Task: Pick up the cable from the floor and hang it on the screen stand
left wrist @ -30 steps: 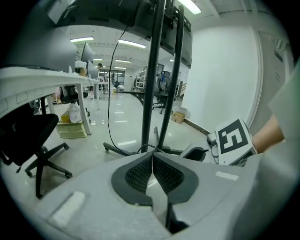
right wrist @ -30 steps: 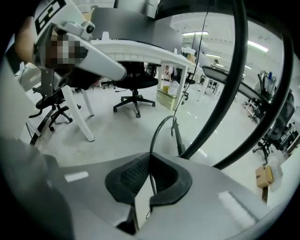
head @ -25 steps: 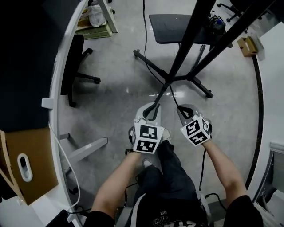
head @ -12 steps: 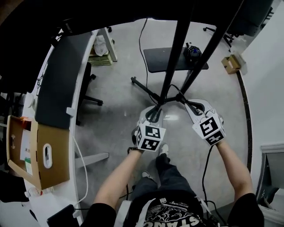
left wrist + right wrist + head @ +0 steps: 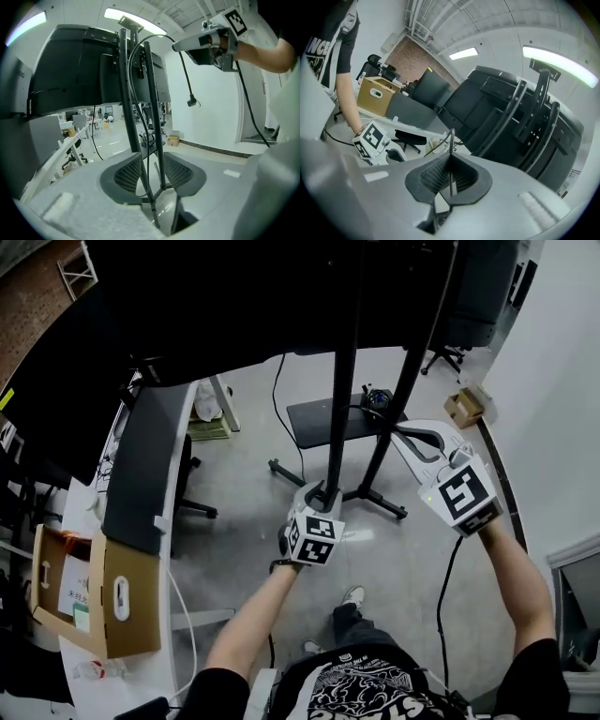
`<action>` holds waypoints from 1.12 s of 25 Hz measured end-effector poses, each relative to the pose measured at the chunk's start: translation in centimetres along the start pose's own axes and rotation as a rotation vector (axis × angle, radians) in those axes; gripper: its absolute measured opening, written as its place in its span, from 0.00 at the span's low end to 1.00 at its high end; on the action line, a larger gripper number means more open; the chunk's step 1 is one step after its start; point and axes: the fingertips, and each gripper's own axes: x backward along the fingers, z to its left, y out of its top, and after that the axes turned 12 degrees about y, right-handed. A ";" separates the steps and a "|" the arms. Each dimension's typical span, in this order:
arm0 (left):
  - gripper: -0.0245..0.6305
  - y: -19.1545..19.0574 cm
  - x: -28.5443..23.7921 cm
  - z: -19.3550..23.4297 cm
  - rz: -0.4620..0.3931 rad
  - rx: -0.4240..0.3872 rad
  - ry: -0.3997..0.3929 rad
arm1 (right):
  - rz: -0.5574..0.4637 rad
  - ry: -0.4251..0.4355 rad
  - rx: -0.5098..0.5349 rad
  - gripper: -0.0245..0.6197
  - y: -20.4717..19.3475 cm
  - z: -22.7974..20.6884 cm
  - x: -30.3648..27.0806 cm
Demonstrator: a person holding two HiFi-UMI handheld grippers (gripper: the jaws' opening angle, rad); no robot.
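Head view shows the screen stand [image 5: 339, 409] before you. Your right gripper [image 5: 403, 433], raised at its right, is clenched on the cable [image 5: 450, 150]. Your left gripper [image 5: 322, 492], facing its poles, has just been opening, jaws released, empty.

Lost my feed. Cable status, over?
Left hand-held gripper jaws just opening, cable loose between them. Right hand-held gripper shut on cable, high beside screen stand. Not hung yet; nothing blocking.

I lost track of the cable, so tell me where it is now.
The cable is pinched in the right gripper, high at the head view's right beside the screen stand, its plug dangling.
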 end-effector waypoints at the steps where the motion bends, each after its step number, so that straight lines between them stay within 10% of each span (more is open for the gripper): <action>1: 0.27 0.7 -0.3 0.2 -0.009 -0.007 0.010 | -0.013 -0.017 0.013 0.06 1.1 -1.0 0.7; 14: 0.25 3.5 -3.0 0.0 -0.052 -0.054 -0.022 | -0.091 -0.127 0.108 0.06 8.9 -8.7 5.7; 16: 0.08 3.5 -3.4 0.0 -0.059 -0.059 -0.022 | -0.088 -0.143 0.114 0.06 9.0 -9.8 6.0; 28: 0.06 12.8 -3.6 5.6 -0.129 -0.033 -0.054 | -0.122 -0.250 0.044 0.06 6.5 -18.3 9.0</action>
